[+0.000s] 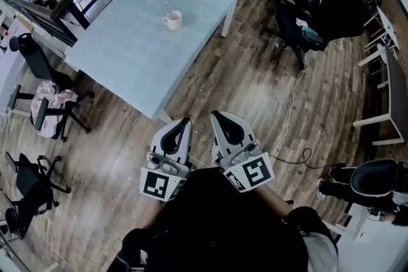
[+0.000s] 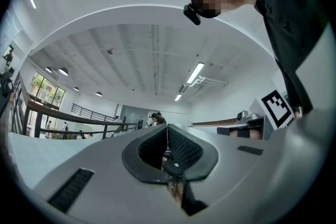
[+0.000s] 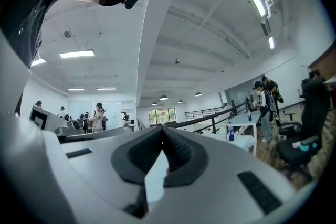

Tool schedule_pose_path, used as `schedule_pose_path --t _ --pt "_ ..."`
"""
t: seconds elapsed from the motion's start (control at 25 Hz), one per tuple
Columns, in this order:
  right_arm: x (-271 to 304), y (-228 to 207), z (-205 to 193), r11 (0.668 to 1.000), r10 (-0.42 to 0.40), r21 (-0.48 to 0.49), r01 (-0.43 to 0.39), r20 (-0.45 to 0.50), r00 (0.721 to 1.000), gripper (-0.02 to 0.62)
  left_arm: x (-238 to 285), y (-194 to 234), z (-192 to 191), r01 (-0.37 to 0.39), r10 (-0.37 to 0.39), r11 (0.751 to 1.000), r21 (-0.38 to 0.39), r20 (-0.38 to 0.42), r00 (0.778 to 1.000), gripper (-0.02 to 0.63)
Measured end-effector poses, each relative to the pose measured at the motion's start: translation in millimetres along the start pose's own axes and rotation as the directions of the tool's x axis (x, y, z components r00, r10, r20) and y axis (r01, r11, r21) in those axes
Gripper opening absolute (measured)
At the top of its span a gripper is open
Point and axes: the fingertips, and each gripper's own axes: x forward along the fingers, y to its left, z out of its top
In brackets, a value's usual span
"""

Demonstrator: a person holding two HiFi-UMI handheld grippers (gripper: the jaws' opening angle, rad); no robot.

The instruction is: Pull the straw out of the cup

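1. Cup (image 1: 172, 20): a small white one with a handle, standing upright near the middle of the pale blue table (image 1: 127, 51). It is well apart from both grippers. From this far off I can't make out a straw in it.

2. Left gripper (image 1: 183, 124) is held low and close in front of the person's body, over the wooden floor short of the table's near corner. Its jaws are pressed together with nothing between them.

3. Right gripper (image 1: 218, 119) sits just beside it. Its tips also meet and it carries nothing.

4. My read is that the job hasn't properly begun. The reach to the cup is not yet made, and neither tool is ready to take hold.

5. What could go wrong:
- If the jaws arrive at the cup without being parted, they would prod it rather than pinch the straw, and a light cup could tip or skid.
- If only one gripper pulls the straw and the other doesn't steady the cup, the cup may lift or topple along with it.
- A thin straw is easily crushed by a hard squeeze, or missed altogether.
- A white cable (image 1: 290, 108) trails across the floor to the right of the table, and it looks like a trip risk on the way in.
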Motion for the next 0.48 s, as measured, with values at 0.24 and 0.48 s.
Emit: schedule_pose_path --t 0.24,0.48 --pt "36 -48 -4 0.999 0.034 0.015 -0.034 -0.01 0.999 0.009 50 24 -14 -0.046 0.047 0.999 0.007 -0.009 0.999 0.014" --pt "63 -85 -2 0.996 0.086 0.035 -0.085 -0.016 0.996 0.009 93 38 -21 -0.093 0.093 0.995 0.021 -0.032 0.995 0.014"
